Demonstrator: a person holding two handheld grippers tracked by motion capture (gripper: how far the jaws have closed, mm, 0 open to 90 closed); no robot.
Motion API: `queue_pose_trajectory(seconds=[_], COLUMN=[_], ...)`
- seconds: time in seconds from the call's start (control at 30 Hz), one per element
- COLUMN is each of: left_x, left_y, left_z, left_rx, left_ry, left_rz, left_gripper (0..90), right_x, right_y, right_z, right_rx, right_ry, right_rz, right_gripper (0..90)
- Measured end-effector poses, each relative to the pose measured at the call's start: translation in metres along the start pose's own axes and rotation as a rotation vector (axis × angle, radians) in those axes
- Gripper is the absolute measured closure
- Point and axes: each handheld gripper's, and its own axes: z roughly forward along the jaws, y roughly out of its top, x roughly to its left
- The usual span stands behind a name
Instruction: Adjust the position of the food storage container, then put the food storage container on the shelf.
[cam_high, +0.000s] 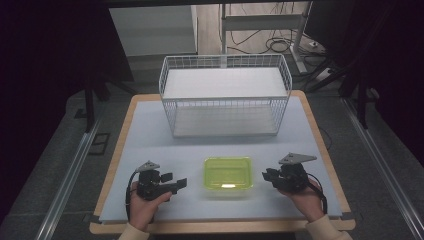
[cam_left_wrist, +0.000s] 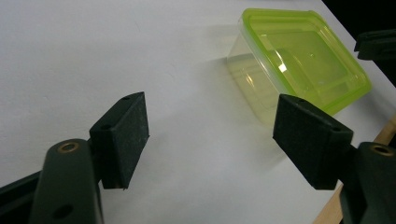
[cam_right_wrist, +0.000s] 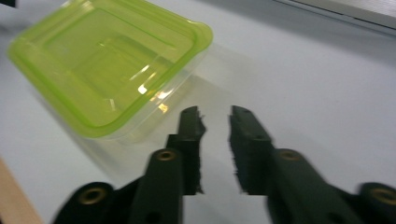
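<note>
The green-lidded container (cam_high: 228, 173) sits flat on the counter (cam_high: 150, 140), in front of the white wire basket (cam_high: 225, 95) and apart from it, with a claw on each side. The left claw (cam_high: 176, 182) is just beside the container's left wall, its jaws spread wide and holding nothing; in the left gripper view the container (cam_left_wrist: 299, 60) lies ahead and off to one side of the gap, not between the pads. The right claw (cam_high: 267, 176) is near the container's right wall, its jaws parted only narrowly and also holding nothing; in the right gripper view the container (cam_right_wrist: 105, 60) lies beyond and to one side of the fingertips (cam_right_wrist: 192, 122), untouched. The step in hand looks like an approach to pick up the container, probably to carry it to the basket behind. To do it well, the right claw would likely need to open further before it reaches the container, since its present gap seems too tight for the lid's rim. The left claw should swing toward the container so that a wall or the rim falls squarely between its pads. The walls look thin and clear, so a firm bite at the stiffer lid edge should hold better than a squeeze at mid-wall, which may flex or slip. Keeping the container level would help it clear the basket's front rim.
</note>
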Motion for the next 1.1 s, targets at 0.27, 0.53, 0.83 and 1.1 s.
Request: queue_pose_trajectory(seconds=[0.27, 0.53, 0.83, 1.1], left_x=[0.002, 0.0, -0.004, -0.004], left_y=[0.002, 0.005, 0.007, 0.013], left_z=[-0.002, -0.005, -0.001, 0.012], left_rx=[0.001, -0.006, 0.0, 0.035], left_ry=[-0.012, -0.034, -0.07, -0.186], left_rz=[-0.007, -0.011, -0.043, -0.127], left_gripper=[26.0, 26.0, 26.2, 28.1], right_x=[-0.004, -0.005, -0.008, -0.005], right_y=[-0.002, -0.001, 0.0, 0.007], right_z=[-0.004, -0.007, -0.006, 0.001], right_rx=[-0.085, -0.13, -0.128, -0.087], right_ry=[0.104, 0.138, 0.174, 0.195], right_rz=[0.069, 0.076, 0.13, 0.164], right_gripper=[32.2, 27.0, 32.5, 36.6])
